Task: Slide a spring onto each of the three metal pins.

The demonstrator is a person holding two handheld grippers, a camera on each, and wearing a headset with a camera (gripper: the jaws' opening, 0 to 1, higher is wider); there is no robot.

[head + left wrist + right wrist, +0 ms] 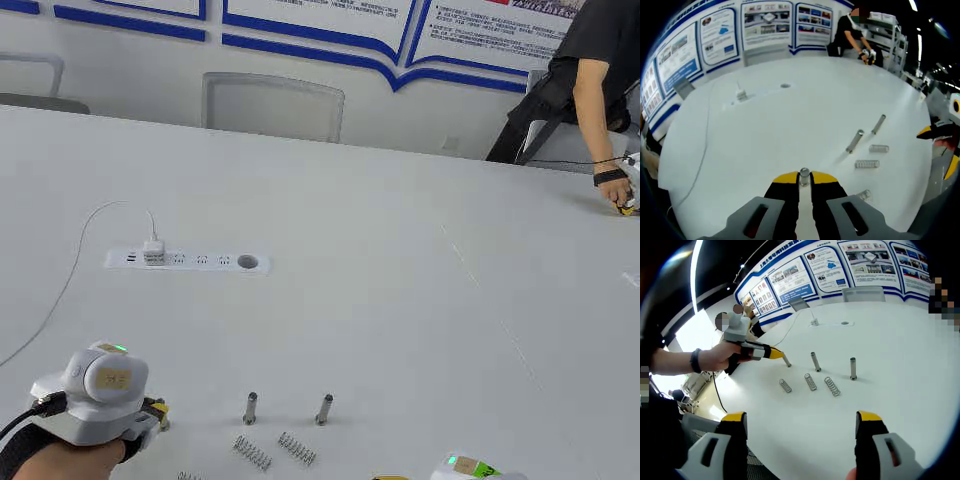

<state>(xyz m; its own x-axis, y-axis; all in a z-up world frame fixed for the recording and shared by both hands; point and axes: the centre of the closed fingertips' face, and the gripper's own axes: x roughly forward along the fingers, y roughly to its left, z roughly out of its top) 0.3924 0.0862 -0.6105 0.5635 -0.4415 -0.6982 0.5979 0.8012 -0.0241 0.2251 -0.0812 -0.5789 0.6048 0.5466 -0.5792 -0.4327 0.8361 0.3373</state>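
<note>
left gripper pinches a pin near the table edge; right gripper spread

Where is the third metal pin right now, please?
The third pin is clamped in the left gripper, at the table's near left, beside the two standing pins.

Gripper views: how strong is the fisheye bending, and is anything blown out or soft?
Left gripper view: the table edge bows strongly; the pin in the left gripper is sharp. Right gripper view: a blown-out patch at left; the three springs read crisply. Head view: even light, straight lines, hardly any shadow under the two standing pins.
</note>
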